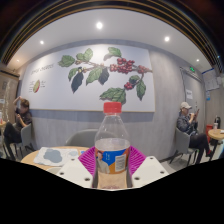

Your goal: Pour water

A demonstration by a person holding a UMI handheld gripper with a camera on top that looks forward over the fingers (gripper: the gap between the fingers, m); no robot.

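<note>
While its pink pads [90,160] flank a red-capped water bottle [112,140], the hand-held gripper [112,168] points level across a café worktop [55,154], apparently clamping the upright bottle between its fingers.

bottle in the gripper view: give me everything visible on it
The bottle is clear plastic with a red screw cap, cap still on. A pale label with a blue and orange band wraps its body. It stands upright between the gripper fingers, whose pink pads sit close at either side of the label; whether both press on it cannot be told, and its base is hidden. No water level can be made out. Behind it lies a wooden table and a wall with a leaf and berry mural.
</note>
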